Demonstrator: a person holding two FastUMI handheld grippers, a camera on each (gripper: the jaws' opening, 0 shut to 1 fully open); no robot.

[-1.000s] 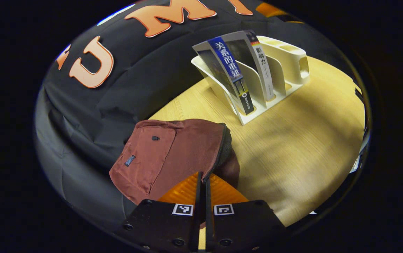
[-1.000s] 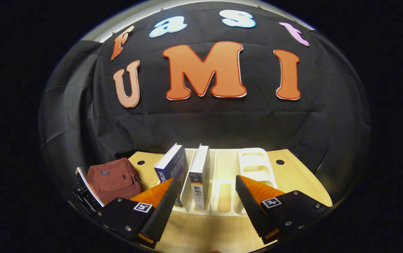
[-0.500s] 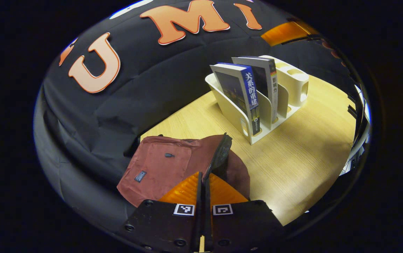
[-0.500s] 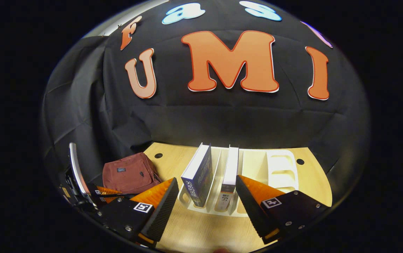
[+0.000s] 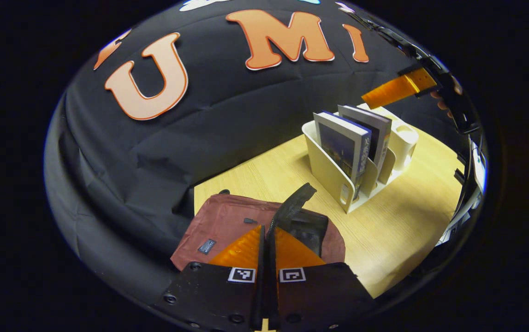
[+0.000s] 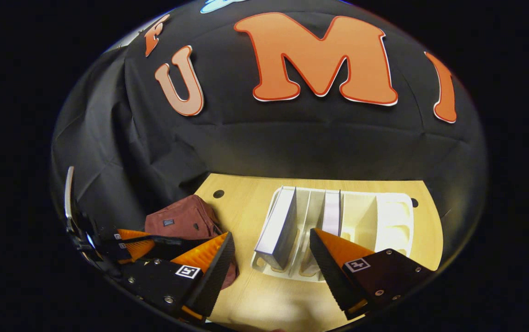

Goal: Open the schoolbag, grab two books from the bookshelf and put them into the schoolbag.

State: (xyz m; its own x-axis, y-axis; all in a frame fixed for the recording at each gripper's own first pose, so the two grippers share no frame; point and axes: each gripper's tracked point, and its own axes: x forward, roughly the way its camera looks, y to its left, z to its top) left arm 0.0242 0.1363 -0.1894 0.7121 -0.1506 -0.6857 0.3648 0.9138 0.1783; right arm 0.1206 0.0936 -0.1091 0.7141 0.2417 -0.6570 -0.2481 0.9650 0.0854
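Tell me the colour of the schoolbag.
The schoolbag is dark red, with a black lining at its opening; clearest in the left gripper view.

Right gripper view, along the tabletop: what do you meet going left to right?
Left tool → schoolbag → nearer book → second book → the bookshelf's empty compartments, all on the wooden table.
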